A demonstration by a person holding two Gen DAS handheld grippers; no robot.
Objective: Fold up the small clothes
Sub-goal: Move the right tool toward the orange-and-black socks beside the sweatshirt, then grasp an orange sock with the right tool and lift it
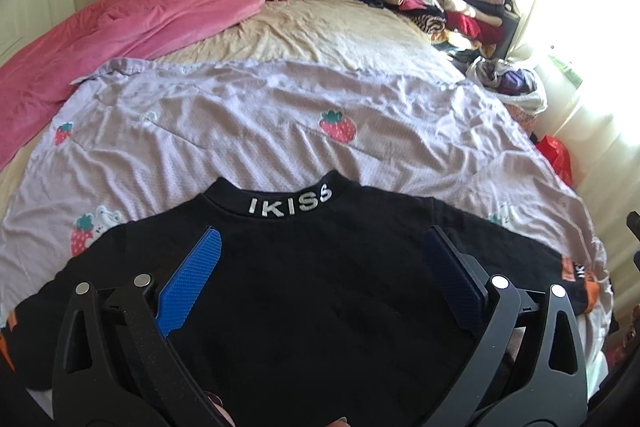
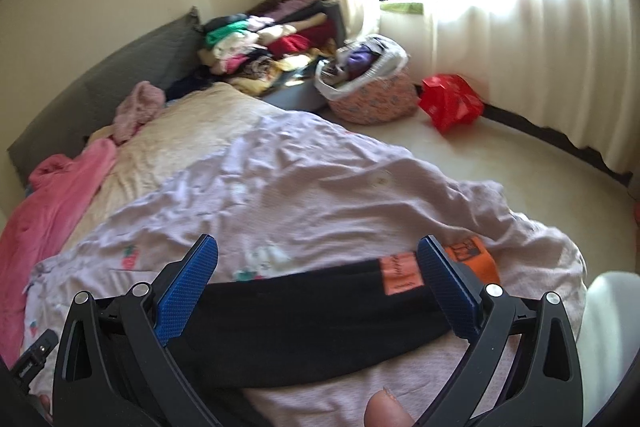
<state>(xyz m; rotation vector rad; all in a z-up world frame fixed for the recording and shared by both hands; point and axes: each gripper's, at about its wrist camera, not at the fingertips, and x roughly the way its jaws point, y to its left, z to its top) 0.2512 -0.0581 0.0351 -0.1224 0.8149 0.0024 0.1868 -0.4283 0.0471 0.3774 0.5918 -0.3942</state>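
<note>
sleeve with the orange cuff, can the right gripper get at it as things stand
Probably yes: the right gripper is open, and the sleeve lies flat between its fingers on the lilac sheet, nothing covering it.

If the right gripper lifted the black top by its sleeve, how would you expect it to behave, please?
The black top would probably droop, since it lies flat and limp. It looks light, a small thin knit. Its sleeve may drag the lilac sheet, which is already rumpled.
</note>
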